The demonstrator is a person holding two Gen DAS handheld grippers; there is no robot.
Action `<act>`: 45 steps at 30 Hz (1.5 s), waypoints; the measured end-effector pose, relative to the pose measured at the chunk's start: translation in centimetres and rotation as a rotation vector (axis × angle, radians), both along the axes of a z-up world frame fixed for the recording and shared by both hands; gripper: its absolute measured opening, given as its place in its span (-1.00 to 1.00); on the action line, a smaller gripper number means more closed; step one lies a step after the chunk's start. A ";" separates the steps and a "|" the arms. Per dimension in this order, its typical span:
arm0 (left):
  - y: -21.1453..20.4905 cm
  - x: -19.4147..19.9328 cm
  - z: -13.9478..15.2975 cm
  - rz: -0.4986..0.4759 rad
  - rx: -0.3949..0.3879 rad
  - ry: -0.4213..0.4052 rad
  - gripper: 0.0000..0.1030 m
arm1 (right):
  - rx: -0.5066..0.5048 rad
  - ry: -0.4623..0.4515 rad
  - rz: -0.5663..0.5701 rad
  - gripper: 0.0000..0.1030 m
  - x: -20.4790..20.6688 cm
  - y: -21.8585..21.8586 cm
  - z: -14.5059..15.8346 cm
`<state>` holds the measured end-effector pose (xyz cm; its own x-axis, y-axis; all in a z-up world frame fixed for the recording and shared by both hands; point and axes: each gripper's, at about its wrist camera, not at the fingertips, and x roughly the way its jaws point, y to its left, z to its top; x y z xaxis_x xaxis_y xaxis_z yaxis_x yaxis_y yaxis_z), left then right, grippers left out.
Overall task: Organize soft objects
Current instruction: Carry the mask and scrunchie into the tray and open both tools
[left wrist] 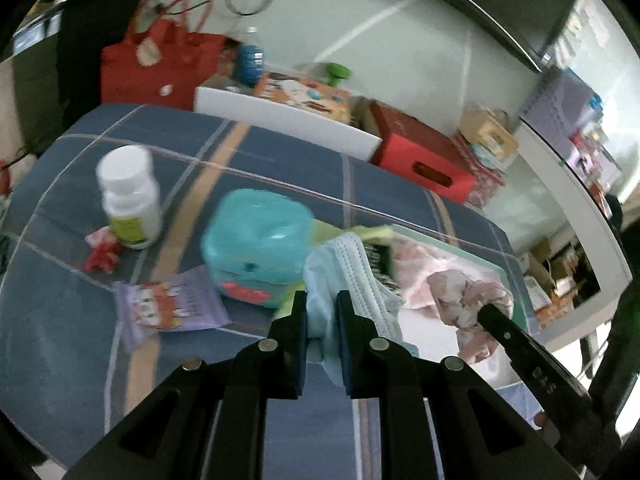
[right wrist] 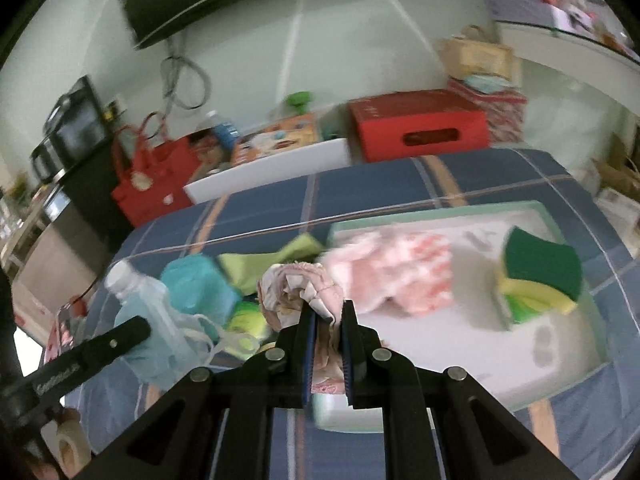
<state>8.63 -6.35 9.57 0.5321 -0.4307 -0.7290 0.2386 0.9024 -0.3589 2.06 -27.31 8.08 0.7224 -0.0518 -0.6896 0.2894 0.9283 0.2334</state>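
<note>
A blue plaid cloth (right wrist: 500, 176) covers the table across the middle of both views, with a white, green-rimmed tray (right wrist: 560, 344) at lower right of the right wrist view holding a pink-and-white cloth (right wrist: 400, 276) and a green-and-yellow sponge (right wrist: 540, 276). Behind the table, along the wall, stand a red box (right wrist: 420, 124) at upper right and a red bag (right wrist: 156, 184) at left. In the left wrist view a teal toy container (left wrist: 256, 240) sits at centre, directly beyond the fingers, with a white pill bottle (left wrist: 128, 196) upright to its left, a purple packet (left wrist: 168, 308) lying flat below it and a small red wrapper (left wrist: 102, 250) just beside the bottle. The left gripper (left wrist: 322, 320), at lower centre, is clamped on a light blue face mask (left wrist: 352, 272), lifted over the tray's near edge. The right gripper (right wrist: 326, 320) pinches a crumpled pink floral cloth (right wrist: 296, 288), held above the tray's left end.
</note>
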 end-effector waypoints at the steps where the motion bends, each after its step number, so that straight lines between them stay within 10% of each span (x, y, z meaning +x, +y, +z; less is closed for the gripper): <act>1: -0.7 -0.1 0.1 -0.017 -0.001 -0.006 -0.73 | -0.003 0.003 -0.020 -0.76 -0.2 -0.7 0.0; 14: -9.5 -0.7 -1.2 -0.225 -0.001 -0.025 -0.73 | -0.012 0.061 -0.267 -0.76 -3.3 -8.9 -0.9; 39: -15.3 0.3 -8.4 -0.326 0.144 0.110 -0.72 | 0.060 0.279 -0.264 -0.69 -1.6 -10.2 -7.5; 45: -15.4 0.1 -8.0 -0.327 0.142 0.100 -0.28 | 0.060 0.264 -0.257 -0.69 -1.8 -10.0 -6.9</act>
